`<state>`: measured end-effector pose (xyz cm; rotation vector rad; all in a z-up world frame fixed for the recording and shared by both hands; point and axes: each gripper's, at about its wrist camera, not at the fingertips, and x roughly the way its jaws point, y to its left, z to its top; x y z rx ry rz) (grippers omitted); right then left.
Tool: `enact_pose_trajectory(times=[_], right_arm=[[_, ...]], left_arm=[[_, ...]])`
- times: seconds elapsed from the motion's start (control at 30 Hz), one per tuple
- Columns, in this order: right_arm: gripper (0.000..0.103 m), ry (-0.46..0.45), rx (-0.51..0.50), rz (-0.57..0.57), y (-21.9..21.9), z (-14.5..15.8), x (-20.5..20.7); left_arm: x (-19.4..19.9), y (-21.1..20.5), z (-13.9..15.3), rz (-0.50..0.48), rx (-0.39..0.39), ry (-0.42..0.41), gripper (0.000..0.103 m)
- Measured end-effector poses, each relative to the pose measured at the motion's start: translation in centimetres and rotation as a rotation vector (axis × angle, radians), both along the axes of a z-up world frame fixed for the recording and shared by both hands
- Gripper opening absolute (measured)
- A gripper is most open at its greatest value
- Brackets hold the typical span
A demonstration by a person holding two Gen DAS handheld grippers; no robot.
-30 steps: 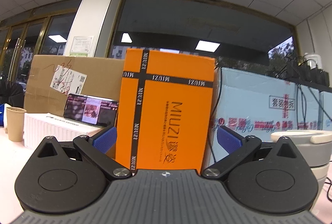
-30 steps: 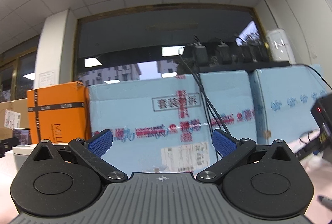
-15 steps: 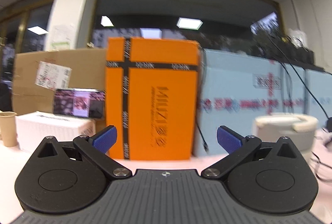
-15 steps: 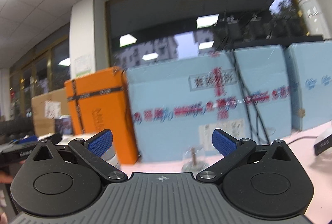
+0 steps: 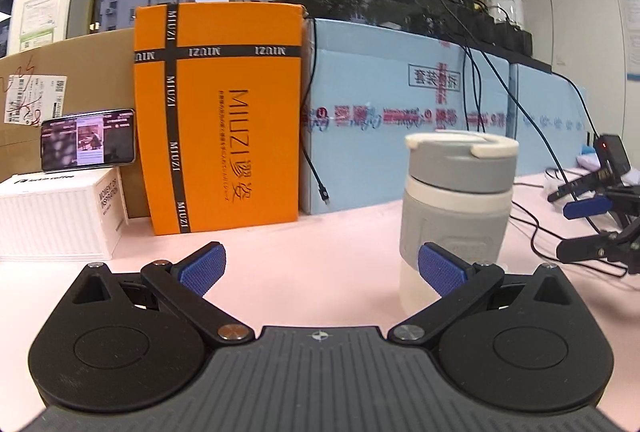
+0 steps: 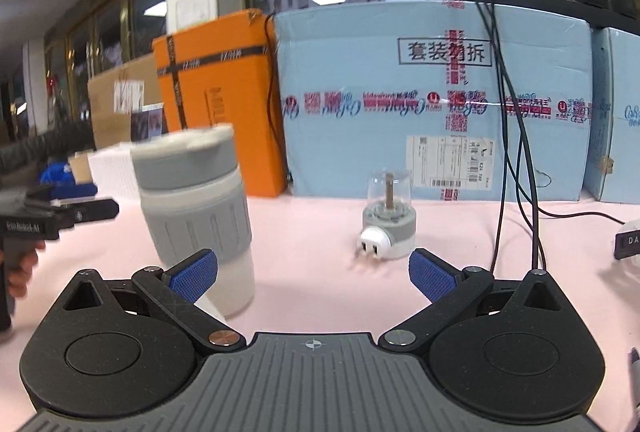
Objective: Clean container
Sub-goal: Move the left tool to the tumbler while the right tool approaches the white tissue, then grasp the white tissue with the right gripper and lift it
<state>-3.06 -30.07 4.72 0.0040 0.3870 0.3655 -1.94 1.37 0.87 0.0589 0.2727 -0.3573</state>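
A grey and white lidded container (image 5: 456, 200) stands upright on the pink table, right of centre in the left wrist view. It also shows in the right wrist view (image 6: 196, 208), at the left. My left gripper (image 5: 320, 268) is open and empty, with its right fingertip in front of the container's base. My right gripper (image 6: 312, 272) is open and empty, with its left fingertip in front of the container's lower part. The right gripper also shows at the far right of the left wrist view (image 5: 596, 228).
An orange box (image 5: 224, 112), light blue boxes (image 5: 400, 120) and a brown carton (image 5: 68, 80) line the back of the table. A phone (image 5: 88, 139) rests on a white box (image 5: 60, 216). A small glass-domed grey device (image 6: 389, 216) with a white plug and black cables (image 6: 516, 152) lie to the right.
Both grippers have tilted down, so the table top and the container have come into view. The right gripper has turned left toward the container. Both stay open.
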Motion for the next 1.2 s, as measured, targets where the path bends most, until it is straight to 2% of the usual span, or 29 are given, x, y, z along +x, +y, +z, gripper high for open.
enact_pose_trajectory(times=[0.23,0.4,0.7,0.87,1.07,1.2], right_arm=[[0.103,0.015,-0.198,0.148,1.4,-1.3,-2.0],[0.103,0.025,-0.269,0.202,2.7,-2.2,-2.0],[0.103,0.031,-0.282,0.273,4.2,-3.0,-1.1],[0.103,-0.008,-0.261,0.316,4.9,-2.8,-1.1],[0.100,-0.047,-0.292,0.378,6.0,-2.6,-1.6],[0.096,-0.042,-0.307,0.431,6.8,-2.8,-1.6]], left_arm=[[0.1,-1.1,-0.6,-0.030,0.051,0.033,0.103],[0.6,-1.5,-1.0,-0.036,0.073,0.063,0.103],[1.7,-2.9,-2.3,-0.077,0.149,0.136,0.103],[2.3,-3.1,-2.4,-0.103,0.150,0.158,0.103],[3.3,-3.1,-2.7,-0.101,0.146,0.201,0.103],[3.5,-3.5,-3.0,-0.118,0.166,0.219,0.103]])
